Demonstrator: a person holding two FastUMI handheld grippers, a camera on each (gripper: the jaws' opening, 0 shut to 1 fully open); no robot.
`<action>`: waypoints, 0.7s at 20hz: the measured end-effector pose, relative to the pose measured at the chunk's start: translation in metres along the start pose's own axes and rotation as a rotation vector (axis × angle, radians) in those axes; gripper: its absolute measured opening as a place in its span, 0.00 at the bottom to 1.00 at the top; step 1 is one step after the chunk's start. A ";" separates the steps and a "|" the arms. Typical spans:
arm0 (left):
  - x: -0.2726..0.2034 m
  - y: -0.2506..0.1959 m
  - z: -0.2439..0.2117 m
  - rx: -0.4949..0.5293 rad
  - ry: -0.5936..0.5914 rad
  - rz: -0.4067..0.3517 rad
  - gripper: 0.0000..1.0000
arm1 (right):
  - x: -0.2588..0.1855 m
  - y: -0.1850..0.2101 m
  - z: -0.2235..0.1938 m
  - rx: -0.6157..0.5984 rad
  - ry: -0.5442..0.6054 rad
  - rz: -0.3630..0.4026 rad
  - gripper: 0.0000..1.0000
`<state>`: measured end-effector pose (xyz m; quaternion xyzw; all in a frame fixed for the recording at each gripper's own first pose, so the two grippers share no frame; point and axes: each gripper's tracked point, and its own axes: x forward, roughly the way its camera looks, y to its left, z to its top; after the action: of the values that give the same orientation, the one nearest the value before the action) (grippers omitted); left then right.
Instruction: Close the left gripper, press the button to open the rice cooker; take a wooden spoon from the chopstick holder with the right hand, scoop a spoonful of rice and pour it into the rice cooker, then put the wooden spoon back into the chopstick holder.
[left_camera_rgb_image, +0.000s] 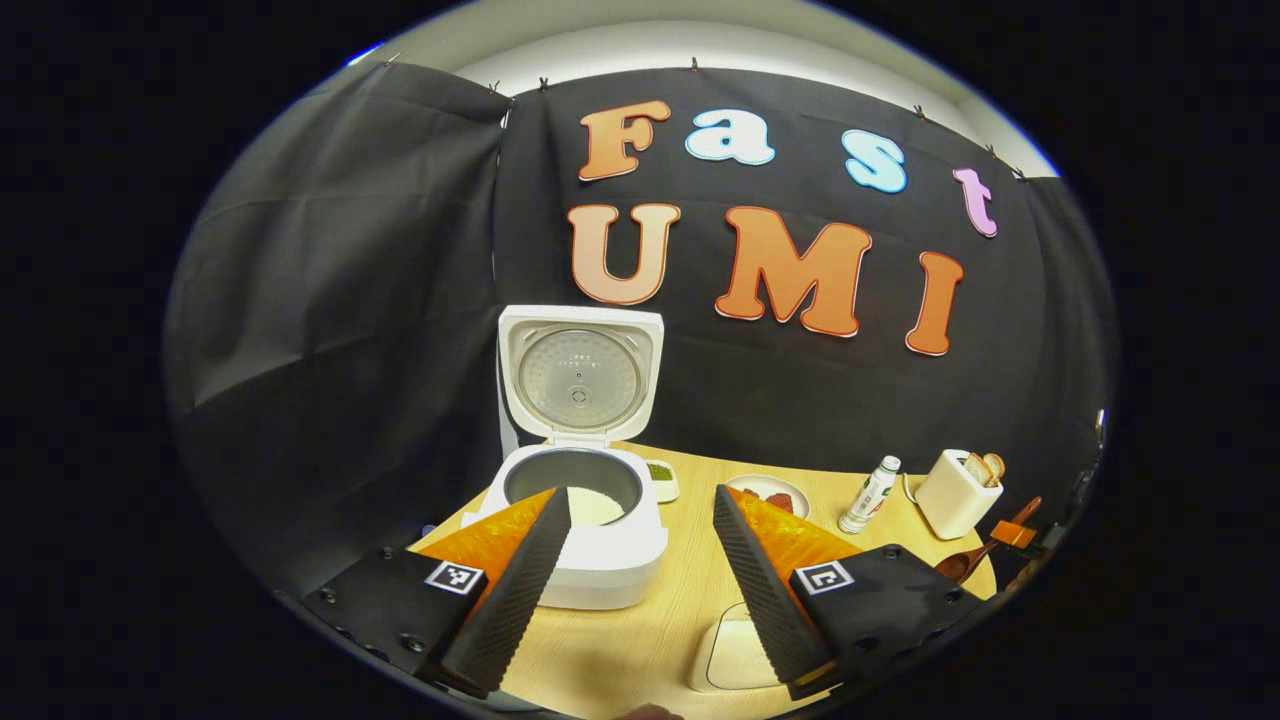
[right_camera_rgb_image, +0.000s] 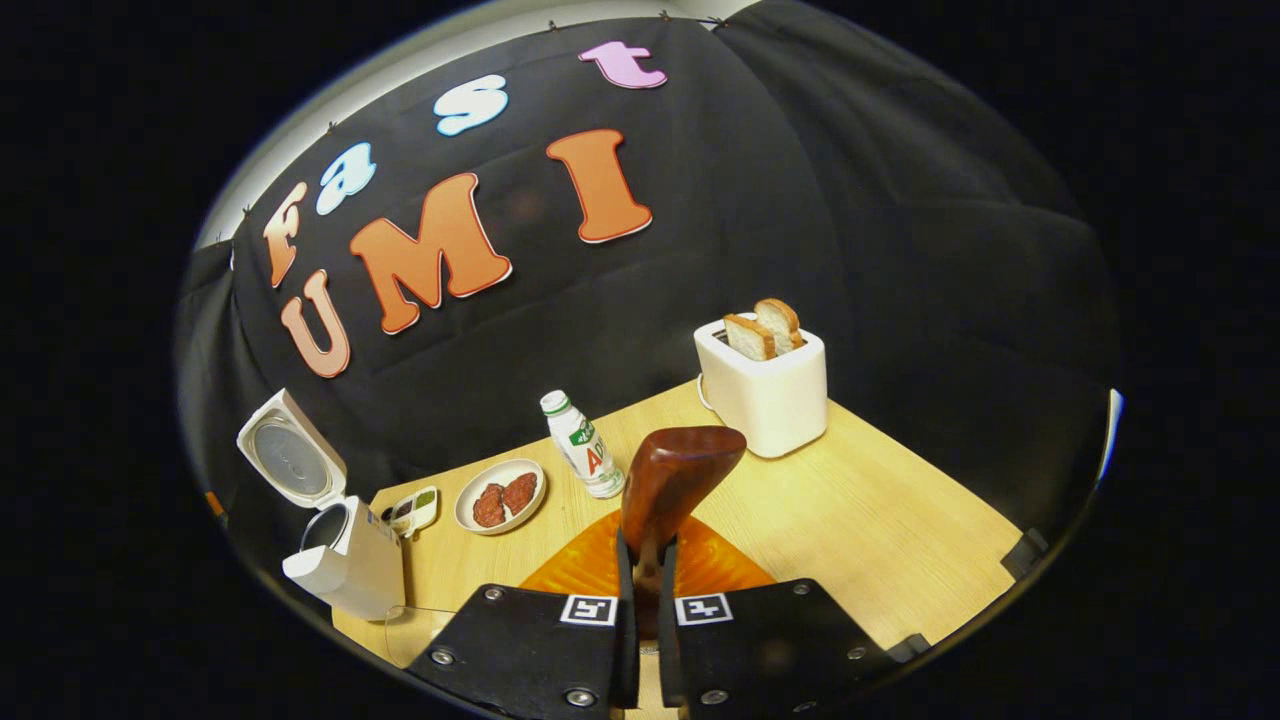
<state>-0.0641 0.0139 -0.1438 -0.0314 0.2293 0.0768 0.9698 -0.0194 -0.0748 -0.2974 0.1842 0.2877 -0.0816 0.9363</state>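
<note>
Here the rice cooker sits on the desk with its lid standing straight up. The pot inside is dark, and white rice lies at the bottom. The left hand-held gripper hangs in front of the cooker with its two fingers spread wide apart, and nothing is between them. One finger lies across the front of the cooker in the left gripper view, so part of the rim is hidden.

The right hand-held gripper has its fingers squeezed tight on the handle of the wooden spoon. The spoon's bowl sticks up above the fingers, with its round brown back facing the camera. I cannot tell if any rice is in it. In the left gripper view the same spoon shows far off at the right edge of the desk.

A small white bottle stands just beside the spoon in the right gripper view. Near it is a plate with two brown pieces of food. A little tray lies between the plate and the cooker. A white toaster with two slices of bread poking out stands at the back of the desk.
</note>
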 end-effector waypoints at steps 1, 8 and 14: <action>-0.002 -0.001 0.000 0.005 0.000 0.003 0.98 | 0.002 -0.002 -0.006 0.002 0.008 0.004 0.07; -0.009 0.001 0.007 0.022 -0.018 0.041 0.99 | 0.021 -0.002 -0.034 0.008 0.041 0.053 0.10; -0.009 0.001 0.016 0.046 -0.030 0.053 0.98 | 0.037 -0.015 -0.043 0.037 0.051 0.044 0.14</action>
<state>-0.0649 0.0152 -0.1260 -0.0019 0.2173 0.0976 0.9712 -0.0153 -0.0736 -0.3560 0.2100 0.3057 -0.0615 0.9267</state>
